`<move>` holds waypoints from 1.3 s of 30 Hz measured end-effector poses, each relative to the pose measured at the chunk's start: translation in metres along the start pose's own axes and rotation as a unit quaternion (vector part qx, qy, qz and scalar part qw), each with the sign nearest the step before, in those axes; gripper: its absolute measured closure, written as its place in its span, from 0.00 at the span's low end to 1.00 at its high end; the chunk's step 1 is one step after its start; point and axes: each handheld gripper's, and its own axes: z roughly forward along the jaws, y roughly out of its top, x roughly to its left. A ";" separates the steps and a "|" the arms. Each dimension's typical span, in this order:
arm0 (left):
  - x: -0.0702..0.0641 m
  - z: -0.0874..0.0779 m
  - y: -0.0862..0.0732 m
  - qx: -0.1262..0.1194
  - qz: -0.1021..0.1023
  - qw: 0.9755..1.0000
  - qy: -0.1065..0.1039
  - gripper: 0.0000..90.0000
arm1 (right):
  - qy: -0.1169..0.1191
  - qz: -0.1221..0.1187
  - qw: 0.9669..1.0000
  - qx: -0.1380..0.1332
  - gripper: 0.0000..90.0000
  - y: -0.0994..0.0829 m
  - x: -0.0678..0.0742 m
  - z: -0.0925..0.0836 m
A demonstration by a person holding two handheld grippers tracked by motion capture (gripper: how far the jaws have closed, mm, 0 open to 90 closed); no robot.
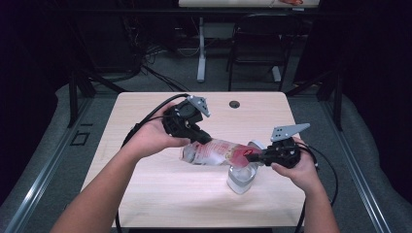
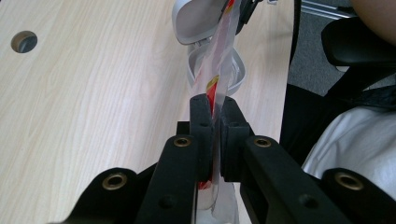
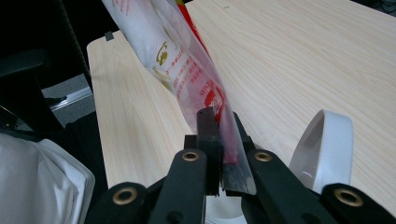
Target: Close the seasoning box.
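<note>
Left gripper (image 1: 197,133) fingers clamped on one end of a clear plastic pouch with red print (image 1: 214,152), held level above the pale wooden tabletop (image 1: 160,189). Right gripper (image 1: 260,156) fingers clamped on the other end, over an open clear plastic container (image 1: 241,178). Risk: contents spilling beside the container if tilted off-centre.

Both forearms reach in over the pale wooden table (image 1: 160,194); left gripper (image 1: 203,137) and right gripper (image 1: 253,156) sit clamped tight, tips angled toward each other.

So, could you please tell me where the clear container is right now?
In the high view, the clear container stands on the table at its front right, directly under the plastic bag, its hinged lid open.
</note>
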 end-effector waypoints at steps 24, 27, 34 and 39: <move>0.001 0.007 0.007 -0.005 -0.006 1.000 0.001 0.93 | 0.001 0.011 1.000 0.003 1.00 -0.005 -0.006 -0.005; 0.000 0.007 0.008 -0.006 -0.005 1.000 0.000 0.94 | -0.002 0.011 1.000 0.003 1.00 -0.006 -0.007 -0.006; -0.002 0.004 0.011 -0.001 0.000 1.000 0.006 0.96 | 0.001 0.014 1.000 0.000 1.00 -0.006 -0.007 -0.006; -0.002 -0.001 0.009 -0.002 -0.001 1.000 0.004 0.96 | 0.011 0.013 1.000 -0.004 1.00 -0.003 -0.004 -0.003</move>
